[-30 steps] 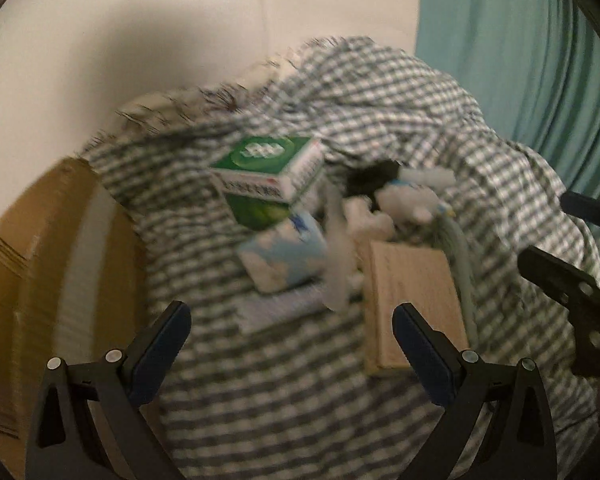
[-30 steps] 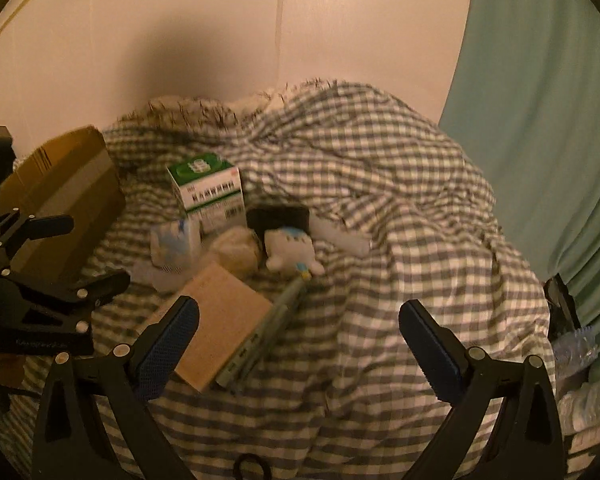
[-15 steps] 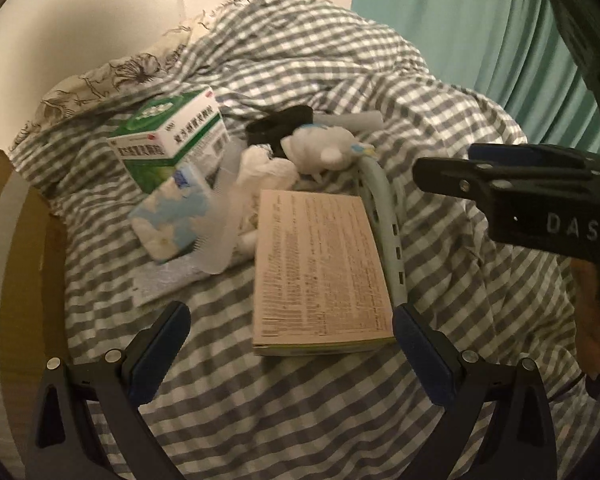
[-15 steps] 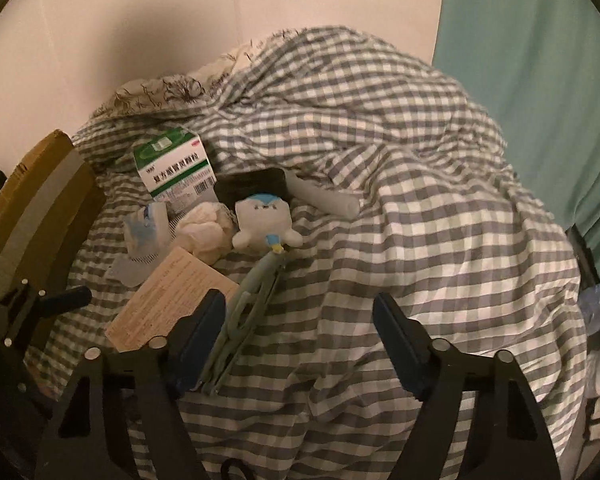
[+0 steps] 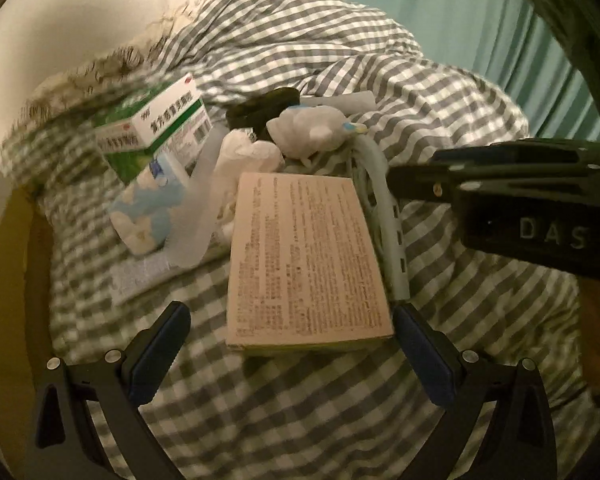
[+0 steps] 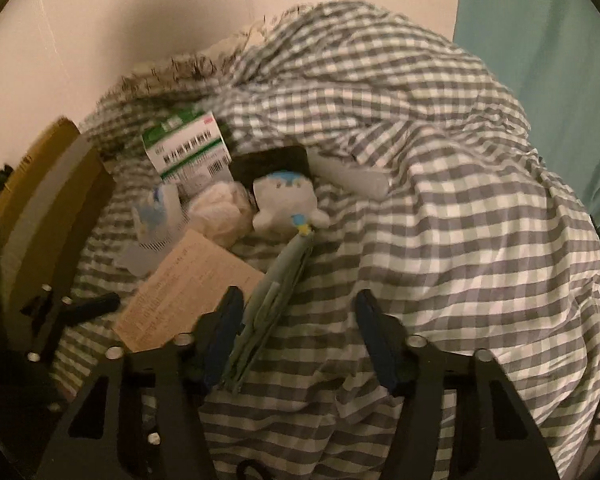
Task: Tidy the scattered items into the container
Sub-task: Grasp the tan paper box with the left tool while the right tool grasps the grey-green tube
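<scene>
Several items lie in a heap on a checked blanket (image 5: pixel 300 408). A tan book (image 5: pixel 306 258) lies nearest, with a grey-green hanger (image 5: pixel 384 204) along its right edge. Behind are a green and white medicine box (image 5: pixel 156 128), a blue tissue pack (image 5: pixel 148 212), a crumpled white bag (image 5: pixel 244 156), a white plush toy (image 5: pixel 312 130) and a black object (image 5: pixel 264 106). My left gripper (image 5: pixel 290 350) is open, its fingers straddling the book's near edge. My right gripper (image 6: pixel 298 332) is half open and empty, just right of the hanger (image 6: pixel 276 292). The cardboard box (image 6: pixel 48 216) stands at the left.
A white wall rises behind the bed and a teal curtain (image 6: pixel 548 64) hangs at the right. A white tube (image 6: pixel 360 180) lies right of the plush toy (image 6: pixel 284 204). The blanket bulges high at the back right. The right gripper's body (image 5: pixel 520 200) crosses the left wrist view.
Both grippers have moved in toward the heap. The left one now straddles the book's near edge. The right gripper's jaws have narrowed and it sits beside the hanger.
</scene>
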{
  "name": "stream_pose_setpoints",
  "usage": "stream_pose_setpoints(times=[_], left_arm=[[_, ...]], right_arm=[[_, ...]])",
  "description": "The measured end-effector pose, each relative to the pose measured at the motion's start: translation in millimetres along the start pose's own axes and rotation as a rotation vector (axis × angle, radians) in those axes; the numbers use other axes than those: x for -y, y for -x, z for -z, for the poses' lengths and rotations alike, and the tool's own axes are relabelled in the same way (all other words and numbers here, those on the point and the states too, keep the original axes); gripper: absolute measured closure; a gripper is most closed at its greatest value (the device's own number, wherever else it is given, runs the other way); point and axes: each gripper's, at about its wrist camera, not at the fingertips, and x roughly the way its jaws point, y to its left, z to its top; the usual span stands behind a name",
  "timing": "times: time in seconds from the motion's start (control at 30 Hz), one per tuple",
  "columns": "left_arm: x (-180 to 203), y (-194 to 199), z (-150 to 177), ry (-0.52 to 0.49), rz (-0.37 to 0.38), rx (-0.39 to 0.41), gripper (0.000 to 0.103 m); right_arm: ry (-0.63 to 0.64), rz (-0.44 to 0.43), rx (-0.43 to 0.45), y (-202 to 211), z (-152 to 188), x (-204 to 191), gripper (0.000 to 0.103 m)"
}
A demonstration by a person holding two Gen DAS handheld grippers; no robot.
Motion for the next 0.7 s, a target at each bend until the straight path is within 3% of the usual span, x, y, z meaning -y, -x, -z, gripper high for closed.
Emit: stream_pose_setpoints(times=[0.13,0.27,0.6,0.7], left_arm=[[-11,-13,-2,0.059,0.000,-0.019,0.000],[-12,-12,-5,0.034,-0.014,0.006,0.023],[-15,7,-4,-0.003,-0.011,0.054,0.024],[-17,17,-5,-0.012,-0.013,0.077,0.024]], right_arm=[[-0.028,-0.041,-0.017,-5,3,3,0.071],[0.001,-0.047,-0.014,-5,5,0,0.073],[-0.092,-0.157,-0.069,-8,9,5,0.073],[-0.080,-0.159,-0.094,-15,11,-7,0.063]])
